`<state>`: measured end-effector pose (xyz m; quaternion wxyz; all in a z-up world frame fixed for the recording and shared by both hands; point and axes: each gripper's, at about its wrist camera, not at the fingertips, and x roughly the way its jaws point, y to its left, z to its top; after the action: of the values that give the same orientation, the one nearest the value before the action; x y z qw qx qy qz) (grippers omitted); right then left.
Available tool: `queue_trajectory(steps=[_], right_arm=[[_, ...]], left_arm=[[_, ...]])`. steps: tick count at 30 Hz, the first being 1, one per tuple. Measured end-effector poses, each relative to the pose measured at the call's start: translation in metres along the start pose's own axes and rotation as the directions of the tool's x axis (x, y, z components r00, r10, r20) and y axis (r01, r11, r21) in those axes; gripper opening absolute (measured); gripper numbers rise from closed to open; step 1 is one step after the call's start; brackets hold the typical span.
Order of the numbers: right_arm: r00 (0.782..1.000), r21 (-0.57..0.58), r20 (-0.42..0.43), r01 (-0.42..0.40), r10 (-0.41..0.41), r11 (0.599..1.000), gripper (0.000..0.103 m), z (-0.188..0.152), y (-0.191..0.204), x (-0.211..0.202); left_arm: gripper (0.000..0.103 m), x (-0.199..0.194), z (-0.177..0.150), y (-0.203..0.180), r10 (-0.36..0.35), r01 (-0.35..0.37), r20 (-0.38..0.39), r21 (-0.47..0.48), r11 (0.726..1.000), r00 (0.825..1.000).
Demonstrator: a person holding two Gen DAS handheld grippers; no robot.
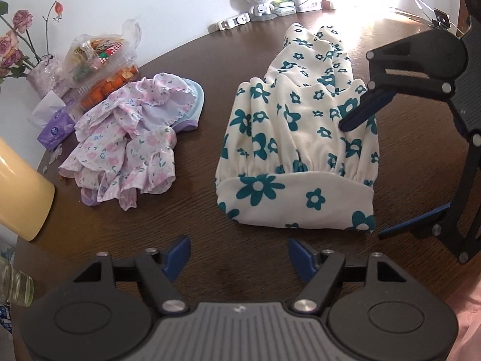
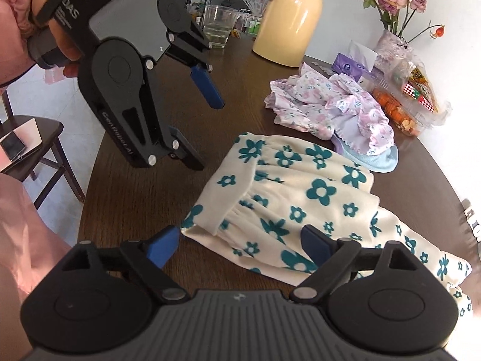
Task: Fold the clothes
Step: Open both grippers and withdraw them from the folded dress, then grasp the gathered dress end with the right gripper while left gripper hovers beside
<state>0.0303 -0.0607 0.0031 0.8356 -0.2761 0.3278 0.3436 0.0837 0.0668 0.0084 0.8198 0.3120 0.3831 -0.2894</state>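
Nearest, the left gripper (image 1: 239, 257) hangs just short of the trousers' (image 1: 297, 150) waistband, its blue fingers (image 1: 180, 252) spread wide and holding nothing. The trousers, cream with teal flowers, lie on the dark counter (image 1: 195, 210), seemingly folded lengthwise, waistband toward the near edge and legs running away toward the wall. The right gripper (image 2: 237, 246) sits over the trousers' side by the waistband, fingers (image 2: 163, 245) also spread, one off the cloth's edge over bare wood, the other above the fabric; I can't tell whether it touches. To my eye a grasp is about to be made, and the risk lies there: if the fingers close on only the top layer, the halves could peel apart and the fold come out crooked, and the gathered waist may bunch when lifted. Left of the trousers lies a crumpled pink floral garment (image 1: 129, 138), near enough that a swung leg could drag it. Beyond that, against the wall, stand a snack tub (image 1: 105, 72), a tissue pack (image 1: 55, 129), a vase (image 1: 45, 75) of roses and a yellow flask (image 2: 288, 21), which a wide sweep might knock.
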Motion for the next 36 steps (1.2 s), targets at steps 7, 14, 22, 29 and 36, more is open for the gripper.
queue_trajectory(steps=[7, 14, 22, 29, 36], right_arm=[[0.999, -0.050, 0.005, 0.046, -0.046, 0.998, 0.090, -0.001, 0.012, 0.013], [0.997, -0.071, 0.000, 0.072, -0.072, 0.995, 0.085, 0.004, 0.009, 0.019], [0.997, -0.097, -0.021, 0.074, -0.076, 0.993, 0.075, 0.009, 0.009, 0.022], [0.997, -0.085, -0.020, 0.077, -0.079, 0.993, 0.067, 0.007, 0.007, 0.022], [0.997, -0.079, -0.018, 0.079, -0.081, 0.994, 0.066, 0.007, 0.007, 0.022]], left_arm=[[0.071, 0.001, 0.000, -0.002, -0.008, 0.008, 0.001, 0.006, 1.000, 1.000], [0.071, 0.001, -0.001, -0.004, -0.015, 0.015, 0.000, 0.016, 1.000, 1.000], [0.071, 0.000, -0.003, -0.005, -0.019, 0.019, 0.005, 0.007, 1.000, 1.000], [0.071, 0.000, -0.003, -0.006, -0.023, 0.023, 0.007, 0.011, 1.000, 1.000], [0.071, -0.002, -0.007, -0.011, -0.015, 0.014, 0.026, 0.051, 0.999, 1.000]])
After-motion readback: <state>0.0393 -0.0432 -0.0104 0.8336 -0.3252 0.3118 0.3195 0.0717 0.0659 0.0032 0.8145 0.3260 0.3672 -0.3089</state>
